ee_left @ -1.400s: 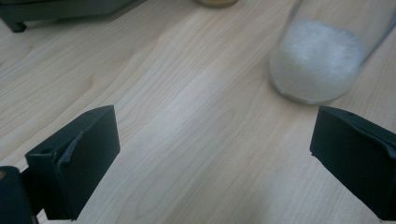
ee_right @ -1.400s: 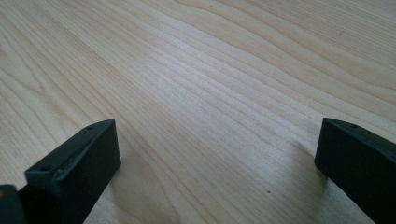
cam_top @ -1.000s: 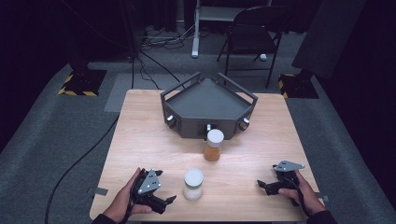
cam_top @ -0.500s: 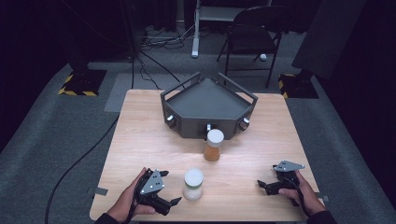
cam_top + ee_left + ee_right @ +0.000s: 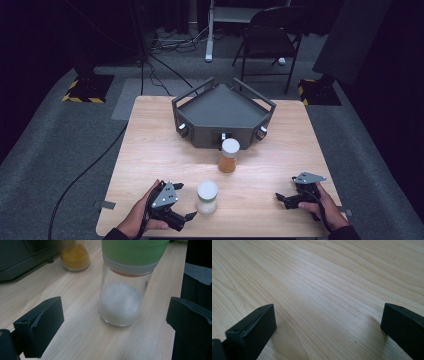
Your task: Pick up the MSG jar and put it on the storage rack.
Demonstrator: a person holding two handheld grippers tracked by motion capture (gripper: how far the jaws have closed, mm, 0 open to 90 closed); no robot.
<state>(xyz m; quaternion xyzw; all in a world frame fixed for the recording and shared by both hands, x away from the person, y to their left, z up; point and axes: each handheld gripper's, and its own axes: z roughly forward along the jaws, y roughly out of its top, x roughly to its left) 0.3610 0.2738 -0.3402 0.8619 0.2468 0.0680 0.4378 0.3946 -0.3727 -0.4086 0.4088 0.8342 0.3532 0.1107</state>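
A dark room with grey carpet, cables across the floor and one folding chair (image 5: 270, 30) at the back; in the middle stands one light wooden tabletop (image 5: 150, 150).

At the near left edge a hand (image 5: 137, 217) holds the left gripper (image 5: 187, 216), lying low over the wood and pointed toward the centre. Its jaws are spread wide and grasp nothing. In the left gripper view they stand on either side of the white jar (image 5: 122, 300), which sits upright just ahead of them, not touched.

There are two jars on the tabletop. The white jar (image 5: 206, 197) is at the near centre, just beside the left gripper: clear glass, pale green lid, white grains in the lower part. The orange jar (image 5: 229, 156) stands farther back and a little to the right, with a pale lid and orange-yellow powder inside. It is close in front of the one dark grey tray (image 5: 220, 107), a five-sided piece with raised walls and rails that takes up the far middle of the tabletop. In the left gripper view the orange jar (image 5: 75, 256) shows behind and to the left of the white one.

At the near right edge the other hand (image 5: 325, 207) holds the right gripper (image 5: 280, 198), well apart from both jars. Its jaws are also released, wide apart over bare wood, with nothing between them.
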